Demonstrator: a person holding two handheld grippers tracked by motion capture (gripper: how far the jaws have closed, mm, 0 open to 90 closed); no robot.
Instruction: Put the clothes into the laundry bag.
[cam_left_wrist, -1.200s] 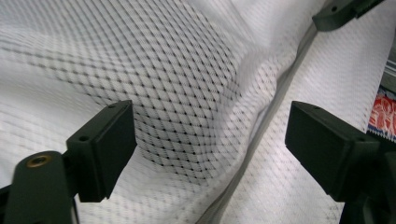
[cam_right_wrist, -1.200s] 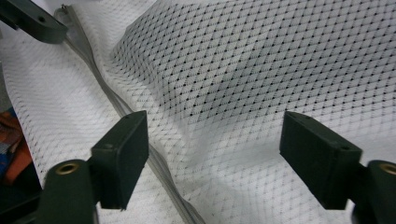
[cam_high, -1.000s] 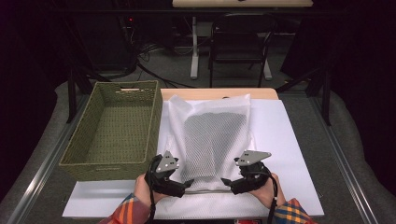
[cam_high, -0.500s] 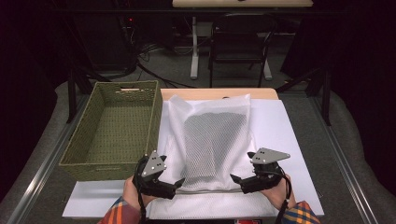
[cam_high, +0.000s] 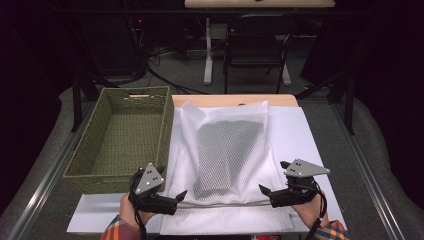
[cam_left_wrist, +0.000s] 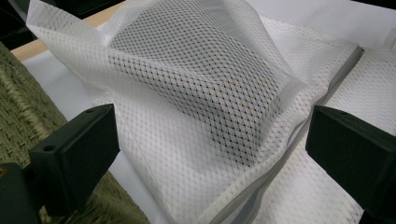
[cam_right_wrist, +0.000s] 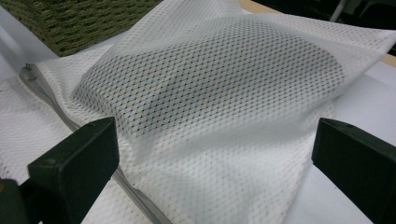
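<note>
Two wide-open grippers, left gripper (cam_high: 181, 195) and right gripper (cam_high: 264, 190), flanking one mesh bag (cam_high: 226, 150); one basket (cam_high: 120, 137) beside it.

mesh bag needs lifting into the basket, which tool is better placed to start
Left, probably. The left tool sits open at the mesh bag's near left corner, right beside the basket. The right tool, also open, is at the far corner, away from the basket.
</note>
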